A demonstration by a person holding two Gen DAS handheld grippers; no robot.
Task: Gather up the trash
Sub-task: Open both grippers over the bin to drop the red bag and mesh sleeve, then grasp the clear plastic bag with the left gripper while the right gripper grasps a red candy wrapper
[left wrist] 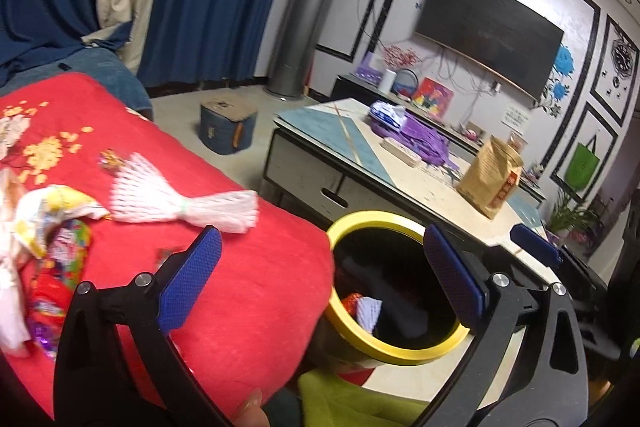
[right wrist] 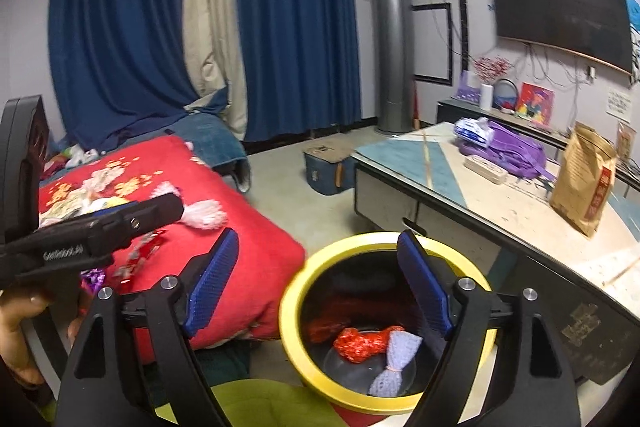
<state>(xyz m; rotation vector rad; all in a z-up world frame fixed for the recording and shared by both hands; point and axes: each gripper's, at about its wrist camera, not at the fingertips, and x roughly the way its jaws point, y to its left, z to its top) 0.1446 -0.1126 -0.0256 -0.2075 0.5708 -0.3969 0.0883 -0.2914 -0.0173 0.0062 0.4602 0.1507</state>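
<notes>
A round bin (right wrist: 384, 327) has a yellow rim and black inside, holding a red foam net (right wrist: 360, 343) and a lilac one (right wrist: 394, 363). The red blanket (left wrist: 240, 287) carries yellow-and-white flower print; a white foam net (left wrist: 180, 201) lies there. Tongs' pads (left wrist: 190, 279) are blue.

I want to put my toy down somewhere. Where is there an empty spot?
The red blanket is bare near its corner, between the white foam net and the yellow-rimmed bin. The coffee table is bare between the purple bag and the brown paper bag. The wrapper pile is crowded.
</notes>
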